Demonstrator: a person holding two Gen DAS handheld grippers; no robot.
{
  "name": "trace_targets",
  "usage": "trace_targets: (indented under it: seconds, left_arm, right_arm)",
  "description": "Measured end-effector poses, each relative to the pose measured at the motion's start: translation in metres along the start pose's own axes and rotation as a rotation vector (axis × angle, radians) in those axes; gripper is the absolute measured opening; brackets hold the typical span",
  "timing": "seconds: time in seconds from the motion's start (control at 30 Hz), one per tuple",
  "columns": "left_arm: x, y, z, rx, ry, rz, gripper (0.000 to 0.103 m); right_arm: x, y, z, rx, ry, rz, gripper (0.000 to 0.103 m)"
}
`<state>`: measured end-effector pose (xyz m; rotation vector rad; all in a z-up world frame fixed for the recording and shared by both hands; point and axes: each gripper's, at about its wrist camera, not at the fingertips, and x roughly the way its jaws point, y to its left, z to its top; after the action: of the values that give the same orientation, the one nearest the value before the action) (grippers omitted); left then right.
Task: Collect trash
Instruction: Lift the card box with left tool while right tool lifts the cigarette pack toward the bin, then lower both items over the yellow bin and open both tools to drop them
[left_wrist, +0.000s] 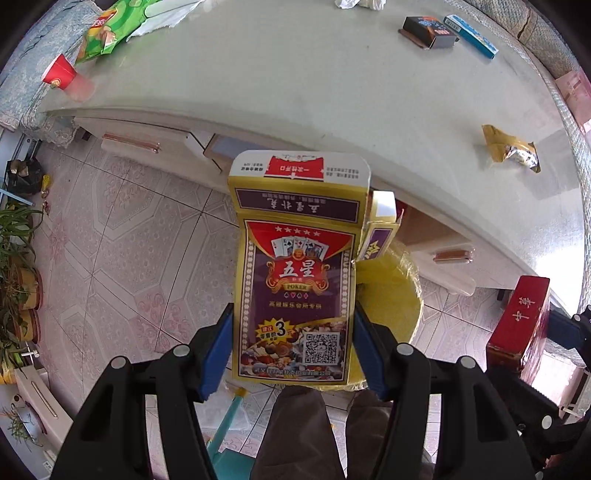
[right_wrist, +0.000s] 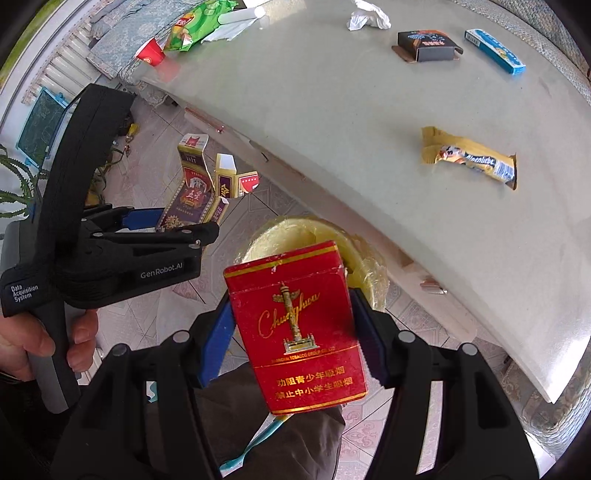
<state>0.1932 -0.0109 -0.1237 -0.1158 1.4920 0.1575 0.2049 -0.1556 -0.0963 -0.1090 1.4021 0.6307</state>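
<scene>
Left hand-held gripper (left_wrist: 293, 332): closed on the flattened yellow-and-purple cardboard poker-card box (left_wrist: 295, 266), pinched at its lower edges; light, creasable.
Right hand-held gripper (right_wrist: 295, 332): clamped the red cardboard cigarette pack (right_wrist: 299, 332) by its sides; light, crushable.
Yellow-lined bin (right_wrist: 354, 254): at 12 o'clock beyond the pack, beside the bench (right_wrist: 332, 129).

Left gripper (left_wrist: 293, 334): I see its jaws clamped on the flanks of a flattened card box (left_wrist: 295, 273), fingers level, pointing forward. Right gripper (right_wrist: 295, 332): jaws clamped on a red cigarette pack (right_wrist: 295, 328). Left hand (right_wrist: 33, 343): wrapped round the left gripper's handle, thumb and fingertips visible.
</scene>
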Motion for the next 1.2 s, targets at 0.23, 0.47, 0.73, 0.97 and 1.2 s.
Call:
trace_targets:
  seconds: [0.23, 0.47, 0.73, 0.97, 1.2]
  left_arm:
    - [0.058, 0.005, -0.025, 0.053, 0.049, -0.002, 0.059]
    - [0.112, -0.002, -0.032, 0.123, 0.073, -0.009, 0.059]
    - [0.151, -0.004, -0.028, 0.165, 0.072, -0.009, 0.059]
    - [0.174, -0.015, -0.029, 0.243, 0.086, 0.0, 0.059]
    - [0.188, -0.018, -0.03, 0.277, 0.11, -0.009, 0.059]
  right_arm:
    - [0.056, -0.012, -0.013, 0.053, 0.04, 0.02, 0.06]
    - [0.109, -0.021, -0.015, 0.071, 0.045, 0.0, 0.06]
    - [0.143, -0.032, -0.018, 0.083, 0.063, -0.004, 0.06]
    - [0.162, -0.033, -0.019, 0.096, 0.08, -0.013, 0.06]
    - [0.178, -0.033, -0.017, 0.107, 0.089, -0.016, 0.06]
